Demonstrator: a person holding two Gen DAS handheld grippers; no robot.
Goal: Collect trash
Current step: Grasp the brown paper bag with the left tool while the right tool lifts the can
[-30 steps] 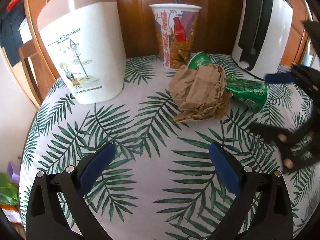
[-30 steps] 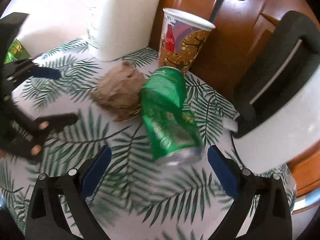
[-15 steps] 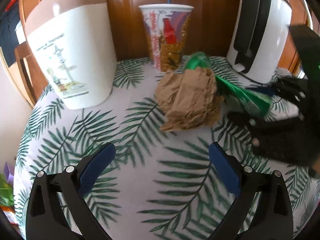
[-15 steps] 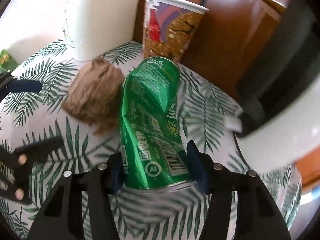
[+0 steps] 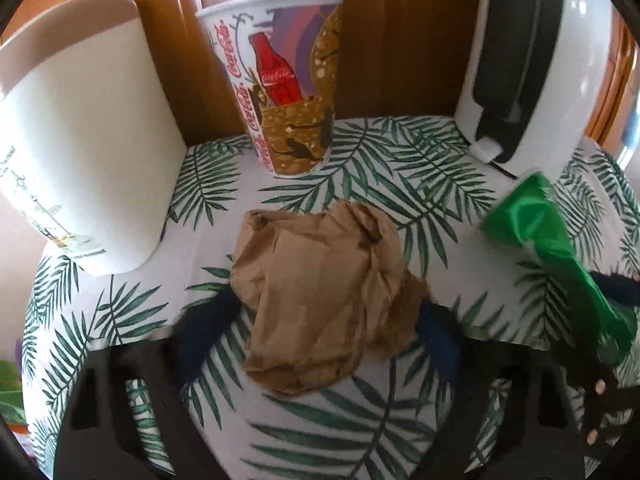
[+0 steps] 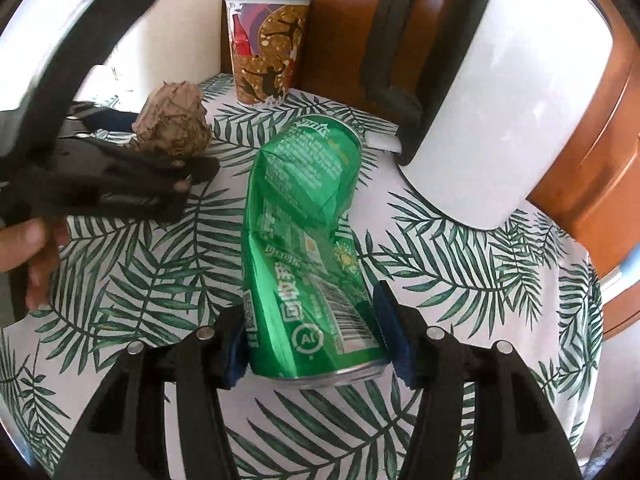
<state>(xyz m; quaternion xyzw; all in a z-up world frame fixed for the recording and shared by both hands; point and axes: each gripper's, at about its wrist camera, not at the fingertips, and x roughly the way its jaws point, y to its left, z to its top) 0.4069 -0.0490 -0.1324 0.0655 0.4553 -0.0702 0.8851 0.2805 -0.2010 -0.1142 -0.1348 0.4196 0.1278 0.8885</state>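
- The right gripper (image 6: 316, 354) is clamping a crushed green can (image 6: 308, 264) near its base, with a blue pad pressing on each side.
- The can is pointing away from the camera over the leaf-print tablecloth (image 6: 460, 248); whether it is touching the cloth cannot be told.
- The left gripper (image 5: 324, 328) is reaching around a crumpled brown paper bag (image 5: 320, 296), one blue finger on each side of the wad.
- Its jaws have just been closing in on the bag. The fingers are blurred, and whether the pads are already pressing the paper cannot be told.
- The bag is lying on the tablecloth in the middle of the table, in front of a paper cola cup (image 5: 284, 92).
- The cup is standing upright at the back of the table, against a wooden panel (image 5: 400, 40).
- A cream-coloured bin (image 5: 80, 152) is standing to the left of the cup, near the bag.
- A white appliance with a black handle (image 5: 532, 64) is standing at the back right.
- In the left wrist view, the green can is showing at the right edge, held in the other gripper, apart from the bag.
- In the right wrist view, a person's hand (image 6: 28, 252) is gripping the left tool at the left edge.
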